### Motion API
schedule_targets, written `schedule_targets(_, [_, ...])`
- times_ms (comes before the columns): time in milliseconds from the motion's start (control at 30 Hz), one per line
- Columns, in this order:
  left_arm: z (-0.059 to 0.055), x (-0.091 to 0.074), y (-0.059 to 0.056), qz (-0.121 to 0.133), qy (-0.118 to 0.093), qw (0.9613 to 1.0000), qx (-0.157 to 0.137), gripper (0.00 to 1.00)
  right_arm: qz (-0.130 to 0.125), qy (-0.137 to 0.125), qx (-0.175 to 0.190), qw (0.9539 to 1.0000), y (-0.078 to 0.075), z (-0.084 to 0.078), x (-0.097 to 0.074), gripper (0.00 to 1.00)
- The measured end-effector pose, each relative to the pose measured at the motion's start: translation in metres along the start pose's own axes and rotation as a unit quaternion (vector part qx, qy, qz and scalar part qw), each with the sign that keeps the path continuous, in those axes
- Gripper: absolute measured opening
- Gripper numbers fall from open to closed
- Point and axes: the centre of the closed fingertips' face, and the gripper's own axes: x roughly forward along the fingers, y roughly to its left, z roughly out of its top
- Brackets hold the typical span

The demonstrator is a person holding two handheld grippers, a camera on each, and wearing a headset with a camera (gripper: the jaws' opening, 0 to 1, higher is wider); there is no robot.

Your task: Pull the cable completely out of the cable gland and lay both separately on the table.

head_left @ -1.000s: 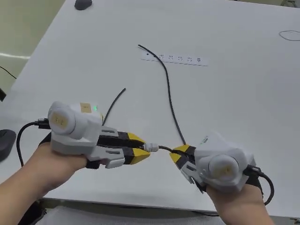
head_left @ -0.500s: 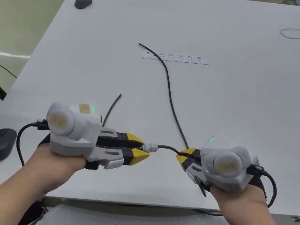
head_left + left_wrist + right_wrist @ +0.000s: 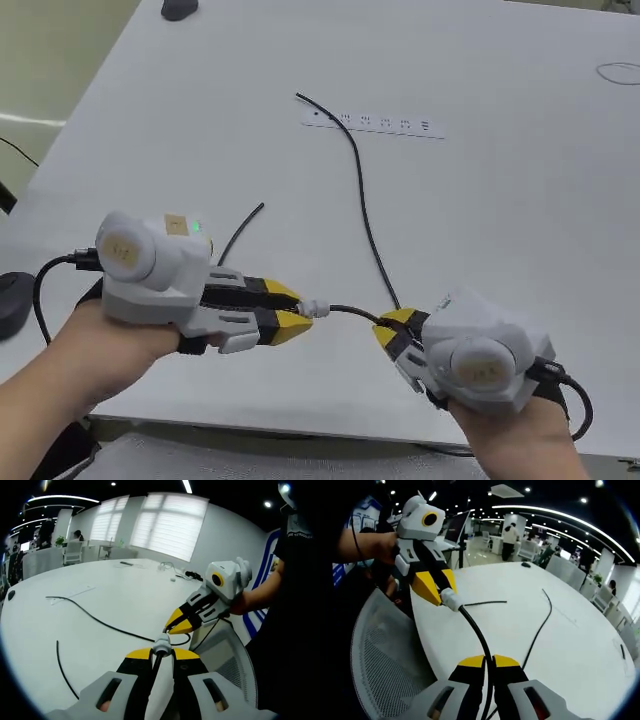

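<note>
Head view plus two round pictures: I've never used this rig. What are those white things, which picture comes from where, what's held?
No robot: a person holds a white tool with a yellow-tipped claw in each hand. The wide picture comes from a headset camera; each round one from a camera on one tool. The left claw grips the small white plastic cable gland; the right claw grips the long black cable running out of it. On the white table lie a flat white power strip and a shorter black strand, perhaps the cable's tail.
</note>
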Motion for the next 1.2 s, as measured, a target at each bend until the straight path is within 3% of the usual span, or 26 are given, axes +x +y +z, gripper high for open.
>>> schedule_targets(133, [0.001, -0.002, 0.001, 0.003, -0.002, 1.0, 0.001, 0.15, -0.002, -0.005, -0.011, 0.9999, -0.003, 0.008, -0.005, 0.02])
schedule_targets(167, [0.001, -0.002, 0.001, 0.002, -0.002, 1.0, 0.002, 0.15, 0.011, -0.004, -0.018, 0.9998, 0.0, 0.011, -0.006, 0.03])
schedule_targets(233, [0.003, -0.003, -0.001, 0.001, -0.006, 1.0, 0.003, 0.15, 0.013, -0.007, -0.027, 0.9995, 0.0, 0.019, -0.009, 0.07])
schedule_targets(500, [0.002, -0.003, -0.002, 0.0, -0.003, 1.0, 0.002, 0.15, 0.028, -0.013, -0.104, 0.9941, 0.017, 0.05, -0.014, 0.13])
schedule_targets(600, [0.001, -0.004, -0.003, 0.0, -0.003, 1.0, 0.002, 0.15, 0.038, -0.012, -0.14, 0.9893, 0.028, 0.058, -0.011, 0.13])
schedule_targets(733, [-0.001, -0.004, -0.005, 0.001, 0.0, 1.0, 0.006, 0.15, 0.043, -0.002, -0.175, 0.9836, 0.035, 0.059, -0.006, 0.11])
schedule_targets(900, [-0.001, -0.004, -0.007, 0.001, 0.002, 1.0, 0.009, 0.15, 0.052, 0.016, -0.19, 0.9802, 0.037, 0.051, -0.002, 0.07])
schedule_targets(1200, [-0.004, -0.003, -0.01, 0.001, 0.012, 0.9997, 0.022, 0.15, 0.05, 0.018, -0.227, 0.9725, 0.041, 0.051, -0.004, 0.05])
